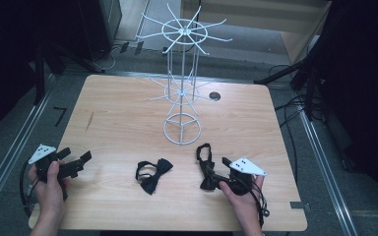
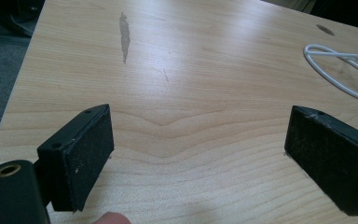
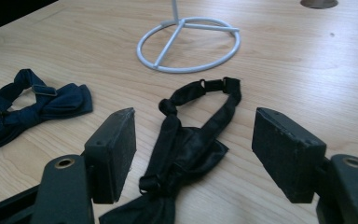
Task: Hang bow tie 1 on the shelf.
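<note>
– Grippers first: where are they, and how do the jaws stand?

– Left gripper point(image 1: 74, 164) sits lower left, jaws apart over bare light wooden table point(image 2: 177, 70). Right gripper point(image 3: 193, 149), lower right, gapes around a black satin bow tie point(image 3: 186, 140).

– Anything else?

– Navy bow tie point(image 1: 152, 174) lies bottom centre; white wire display stand point(image 1: 182, 73) rises upper centre.

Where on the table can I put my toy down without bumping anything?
Bare wood lies left of the white wire rack, ahead of the left gripper, and right of the rack, past the round hole. The front is crowded: navy bow tie, black bow tie, right gripper.

Matt wood-grain table point(image 1: 118, 113), white wire rack point(image 1: 182, 83), satiny cloth bow tie point(image 3: 186, 140).
</note>
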`<action>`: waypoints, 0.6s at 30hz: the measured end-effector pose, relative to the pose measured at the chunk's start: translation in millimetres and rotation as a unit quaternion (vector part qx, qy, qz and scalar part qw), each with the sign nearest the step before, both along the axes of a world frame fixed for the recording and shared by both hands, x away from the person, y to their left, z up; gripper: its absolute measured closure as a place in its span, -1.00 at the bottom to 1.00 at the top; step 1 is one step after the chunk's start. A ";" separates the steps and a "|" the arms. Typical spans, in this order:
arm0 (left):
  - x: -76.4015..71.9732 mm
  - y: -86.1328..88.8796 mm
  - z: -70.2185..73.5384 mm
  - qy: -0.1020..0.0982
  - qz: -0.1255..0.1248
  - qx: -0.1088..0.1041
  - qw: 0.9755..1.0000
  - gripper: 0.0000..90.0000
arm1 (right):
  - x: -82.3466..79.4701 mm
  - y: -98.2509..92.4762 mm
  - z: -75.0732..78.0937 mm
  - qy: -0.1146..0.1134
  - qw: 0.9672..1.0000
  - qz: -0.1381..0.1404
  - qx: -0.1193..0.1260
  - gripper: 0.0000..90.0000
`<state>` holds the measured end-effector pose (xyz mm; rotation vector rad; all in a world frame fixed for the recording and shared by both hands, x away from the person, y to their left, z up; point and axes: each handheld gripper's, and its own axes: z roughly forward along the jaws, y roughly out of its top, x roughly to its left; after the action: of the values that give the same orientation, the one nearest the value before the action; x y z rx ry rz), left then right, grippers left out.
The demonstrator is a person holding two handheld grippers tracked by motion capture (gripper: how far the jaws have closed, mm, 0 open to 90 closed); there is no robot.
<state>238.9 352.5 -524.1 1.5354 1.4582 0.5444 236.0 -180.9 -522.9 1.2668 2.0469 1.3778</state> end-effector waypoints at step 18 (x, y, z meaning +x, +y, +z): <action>-0.4 -0.7 0.2 -0.001 -0.002 0.004 1.000 -0.81 | 14.4 45.4 1.4 -0.007 0.999 0.041 -0.014 -0.29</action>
<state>238.4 351.8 -523.9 1.5444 1.4532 0.5497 250.4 -135.6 -521.5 1.1710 2.1216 1.3845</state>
